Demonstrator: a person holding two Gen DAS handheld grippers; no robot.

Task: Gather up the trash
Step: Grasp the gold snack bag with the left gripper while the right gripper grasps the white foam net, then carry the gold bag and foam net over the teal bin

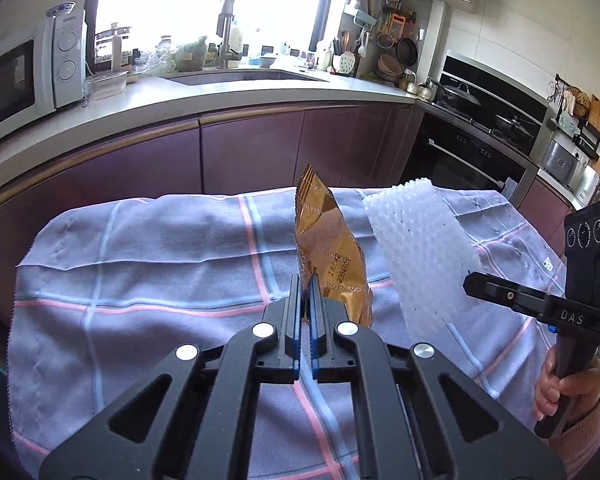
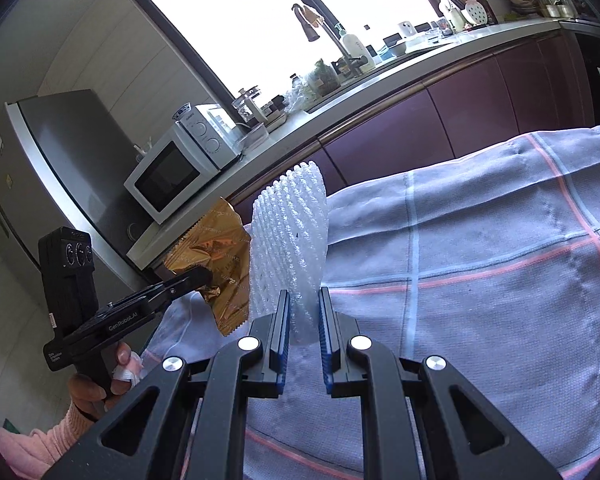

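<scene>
My left gripper [image 1: 306, 286] is shut on the lower edge of a crumpled gold foil wrapper [image 1: 328, 244], which stands up above the checked cloth. The right wrist view shows the same gold wrapper [image 2: 216, 256] hanging from the left gripper [image 2: 204, 274] at the left. My right gripper [image 2: 304, 300] is shut on a white foam net sleeve [image 2: 290, 232], which rises upright from between its blue pads. From the left wrist view, the foam sleeve [image 1: 416, 248] sits to the right of the wrapper, with the right gripper [image 1: 470, 280] clamped on its near edge.
A lilac checked cloth [image 1: 160, 264] with pink and blue lines covers the table. Behind it runs a kitchen counter [image 1: 220, 96] with purple cabinets, a microwave [image 1: 16, 80], a sink and an oven [image 1: 472, 152]. A hand in a pink sleeve [image 1: 568, 392] holds the right gripper's handle.
</scene>
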